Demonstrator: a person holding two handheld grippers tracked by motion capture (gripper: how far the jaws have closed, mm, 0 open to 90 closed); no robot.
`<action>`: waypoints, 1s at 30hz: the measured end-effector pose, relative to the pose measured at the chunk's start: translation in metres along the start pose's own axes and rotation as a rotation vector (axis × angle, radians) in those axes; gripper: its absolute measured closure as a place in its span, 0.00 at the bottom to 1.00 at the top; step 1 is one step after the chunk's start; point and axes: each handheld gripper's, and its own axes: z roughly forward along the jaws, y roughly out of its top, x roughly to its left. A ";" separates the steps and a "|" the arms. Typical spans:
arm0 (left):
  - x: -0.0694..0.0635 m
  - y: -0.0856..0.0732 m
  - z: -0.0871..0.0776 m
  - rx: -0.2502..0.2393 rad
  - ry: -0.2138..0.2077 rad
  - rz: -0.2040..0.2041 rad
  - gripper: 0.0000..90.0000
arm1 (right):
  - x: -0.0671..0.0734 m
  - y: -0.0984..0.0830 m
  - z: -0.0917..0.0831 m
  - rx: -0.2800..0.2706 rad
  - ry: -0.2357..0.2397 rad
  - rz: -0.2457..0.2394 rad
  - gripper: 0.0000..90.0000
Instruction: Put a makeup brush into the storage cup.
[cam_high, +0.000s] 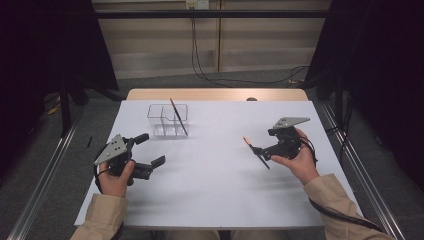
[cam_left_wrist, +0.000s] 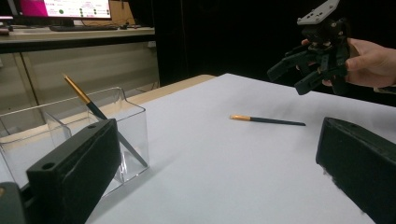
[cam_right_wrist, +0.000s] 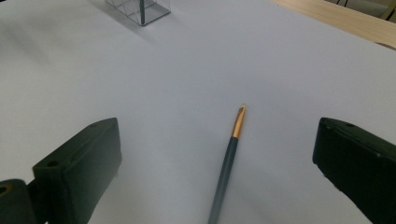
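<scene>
My right gripper (cam_high: 257, 151) hangs open over the paintbrush (cam_right_wrist: 227, 161) lying flat on the white table sheet (cam_high: 210, 180). The brush looks light, stiff and thin; I would pinch mid-handle. My left gripper (cam_high: 150, 150) is open, idle. The clear compartmented organizer (cam_high: 167, 120) holds one leaning brush (cam_high: 178, 117).

Each hand carries a black gripper with 2 blocky, matte jaws; a round screw hole marks a jaw's near end in both gripper views. The left gripper (cam_high: 150, 149) and right gripper (cam_high: 260, 151) are each topped by a grey 3-cornered plate dotted with small holes. Tan sleeves cover both forearms, and a black cable trails from the right gripper toward 5 o'clock.
</scene>
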 end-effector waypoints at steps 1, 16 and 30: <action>0.000 0.000 0.000 -0.001 -0.001 -0.001 0.00 | 0.000 0.000 0.000 -0.001 -0.001 0.000 0.01; -0.001 -0.001 0.001 0.005 -0.003 0.002 0.00 | 0.001 0.007 0.008 0.061 -0.004 -0.015 0.01; 0.000 -0.001 -0.002 0.009 -0.001 0.005 0.00 | 0.001 0.013 0.019 0.164 -0.002 -0.007 0.01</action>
